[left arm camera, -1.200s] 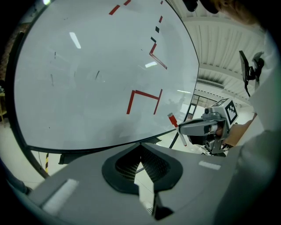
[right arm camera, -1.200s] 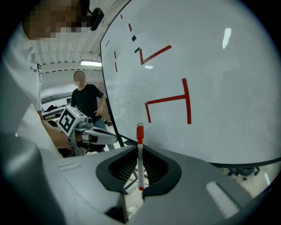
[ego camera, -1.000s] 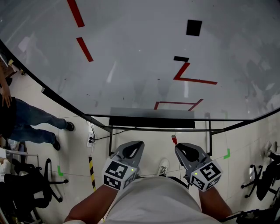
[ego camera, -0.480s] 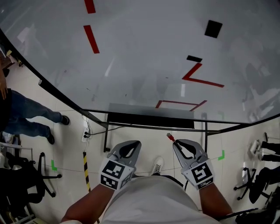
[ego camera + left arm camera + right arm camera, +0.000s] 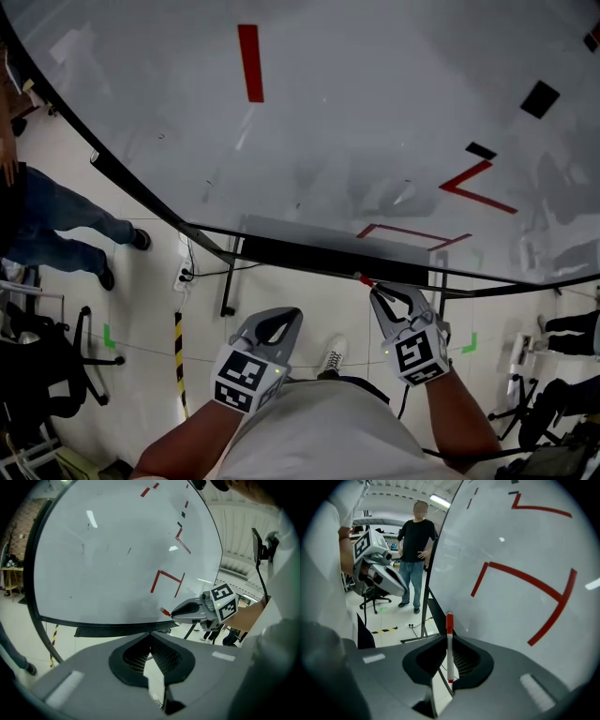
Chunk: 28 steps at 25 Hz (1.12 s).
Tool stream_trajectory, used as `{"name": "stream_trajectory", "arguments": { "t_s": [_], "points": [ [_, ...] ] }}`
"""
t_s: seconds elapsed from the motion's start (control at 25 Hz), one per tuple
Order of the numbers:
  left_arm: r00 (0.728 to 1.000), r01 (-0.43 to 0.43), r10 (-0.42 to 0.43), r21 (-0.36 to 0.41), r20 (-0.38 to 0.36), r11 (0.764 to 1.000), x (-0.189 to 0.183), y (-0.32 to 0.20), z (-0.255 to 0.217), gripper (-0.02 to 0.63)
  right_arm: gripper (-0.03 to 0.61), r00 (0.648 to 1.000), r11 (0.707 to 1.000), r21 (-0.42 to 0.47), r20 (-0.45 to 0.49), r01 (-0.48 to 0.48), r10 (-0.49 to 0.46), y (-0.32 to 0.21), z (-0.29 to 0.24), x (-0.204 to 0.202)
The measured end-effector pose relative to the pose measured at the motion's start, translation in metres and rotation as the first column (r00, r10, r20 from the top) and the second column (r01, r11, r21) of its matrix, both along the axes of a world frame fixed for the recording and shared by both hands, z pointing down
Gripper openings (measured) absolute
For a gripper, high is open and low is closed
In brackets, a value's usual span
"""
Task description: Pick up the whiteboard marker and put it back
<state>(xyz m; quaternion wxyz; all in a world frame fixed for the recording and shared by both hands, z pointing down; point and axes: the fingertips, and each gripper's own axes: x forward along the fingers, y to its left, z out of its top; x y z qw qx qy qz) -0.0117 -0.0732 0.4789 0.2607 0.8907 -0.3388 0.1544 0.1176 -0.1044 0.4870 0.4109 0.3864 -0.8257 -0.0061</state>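
Note:
A whiteboard marker (image 5: 449, 645) with a white barrel and red cap stands between the jaws of my right gripper (image 5: 449, 639), which is shut on it. In the head view my right gripper (image 5: 378, 292) is raised, and the marker's red tip (image 5: 364, 279) touches the lower edge of the whiteboard's black tray (image 5: 309, 251). My left gripper (image 5: 292, 315) hangs lower, to the left, with its jaws together and nothing in them. The left gripper view shows the right gripper (image 5: 187, 612) and the marker's red cap (image 5: 165, 612) against the whiteboard (image 5: 117, 550).
Red lines (image 5: 478, 185) and black squares (image 5: 541, 98) mark the board. A person (image 5: 415, 541) stands to the left of the board's stand. Office chairs (image 5: 47, 366), a power strip (image 5: 184, 277) and yellow-black floor tape (image 5: 178, 356) lie on the tiled floor.
My right gripper has risen with the marker until its red tip reached the tray's edge. The head view has swung left. My left gripper has stayed low.

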Motion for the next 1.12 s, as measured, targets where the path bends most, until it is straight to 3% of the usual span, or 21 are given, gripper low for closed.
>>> {"name": "stream_trajectory", "arguments": {
  "t_s": [0.2, 0.44, 1.12],
  "points": [
    [0.999, 0.032, -0.032, -0.023, 0.005, 0.999, -0.013, -0.002, 0.007, 0.017, 0.040, 0.990, 0.997, -0.031, -0.119, 0.071, -0.074, -0.021, 0.036, -0.008],
    [0.998, 0.063, -0.063, -0.037, 0.008, 0.997, -0.024, -0.007, 0.013, 0.017, 0.040, 0.972, 0.991, -0.073, -0.197, 0.113, -0.125, -0.038, 0.067, -0.010],
    [0.996, 0.083, -0.083, -0.070, 0.015, 0.994, -0.031, -0.008, 0.023, 0.017, 0.043, 0.955, 0.986, -0.104, -0.253, 0.130, -0.153, -0.052, 0.087, -0.011]
  ]
}}
